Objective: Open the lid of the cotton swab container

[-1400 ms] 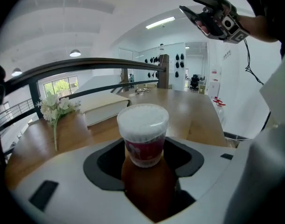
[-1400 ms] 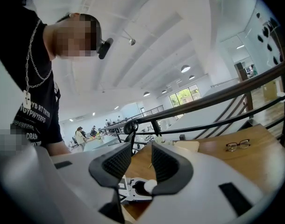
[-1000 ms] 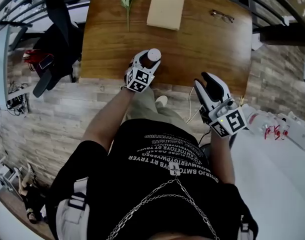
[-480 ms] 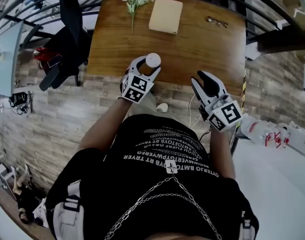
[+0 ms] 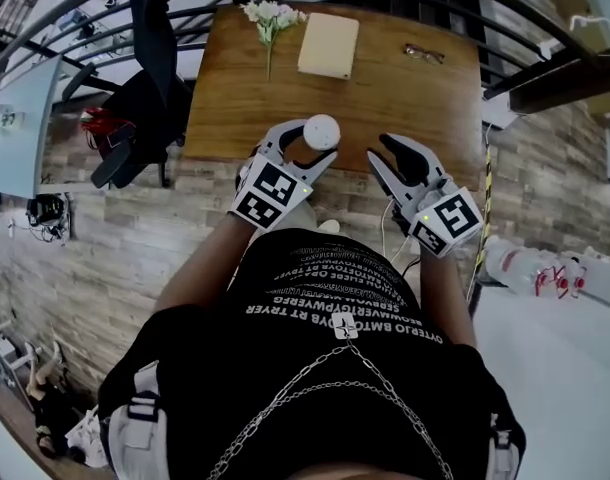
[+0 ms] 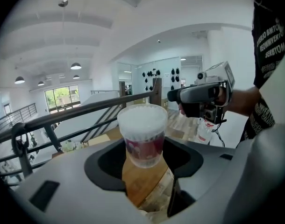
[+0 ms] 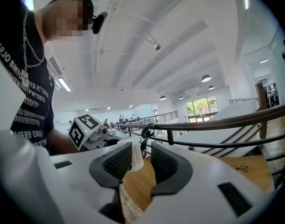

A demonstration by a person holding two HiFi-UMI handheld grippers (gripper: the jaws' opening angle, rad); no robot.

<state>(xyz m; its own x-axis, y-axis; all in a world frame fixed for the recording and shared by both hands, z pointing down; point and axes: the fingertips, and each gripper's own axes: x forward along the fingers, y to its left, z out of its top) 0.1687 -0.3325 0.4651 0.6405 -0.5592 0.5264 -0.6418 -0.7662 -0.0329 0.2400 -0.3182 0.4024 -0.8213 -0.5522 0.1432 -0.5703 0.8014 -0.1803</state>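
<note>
My left tongs [image 5: 307, 144] clamp the one cotton swab container [image 5: 321, 129], lid on, above the near edge of the table [image 5: 405, 98]. My right tongs [image 5: 382, 155] stand apart, empty, beside it. One notebook [image 5: 328, 46] and one flower bunch [image 5: 270, 13] lie by the far edge.

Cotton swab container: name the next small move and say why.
Probably bring the right gripper across to the white lid and close on it. The left gripper grips the cotton swab container upright, with the lid apparently still on. The right gripper's jaws stand apart and empty just beside it.
</note>
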